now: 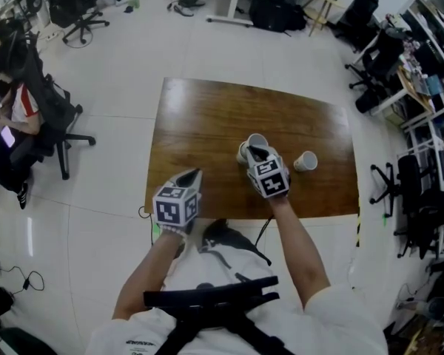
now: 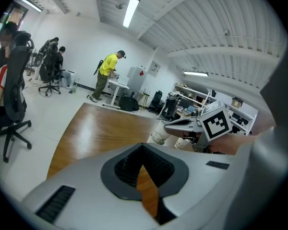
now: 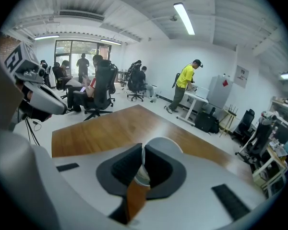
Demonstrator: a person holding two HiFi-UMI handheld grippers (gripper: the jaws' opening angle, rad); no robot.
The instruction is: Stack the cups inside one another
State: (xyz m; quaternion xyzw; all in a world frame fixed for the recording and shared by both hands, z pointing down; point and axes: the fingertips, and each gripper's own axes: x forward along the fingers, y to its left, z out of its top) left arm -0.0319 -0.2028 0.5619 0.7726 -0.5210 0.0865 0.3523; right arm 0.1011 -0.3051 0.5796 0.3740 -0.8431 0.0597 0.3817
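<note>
A white paper cup is near the middle of the brown table. My right gripper is shut on its wall. In the right gripper view the cup's rim shows just past the pads, with the wall pinched in my right gripper. I cannot tell whether this cup rests on the table. A second paper cup lies on its side to the right. My left gripper hovers at the table's near left, shut and holding nothing. From there both cups show beneath my right gripper.
Office chairs and a seated person stand left of the table. Desks, shelves and more chairs crowd the right side. A person in a yellow shirt stands at a far desk. White floor surrounds the table.
</note>
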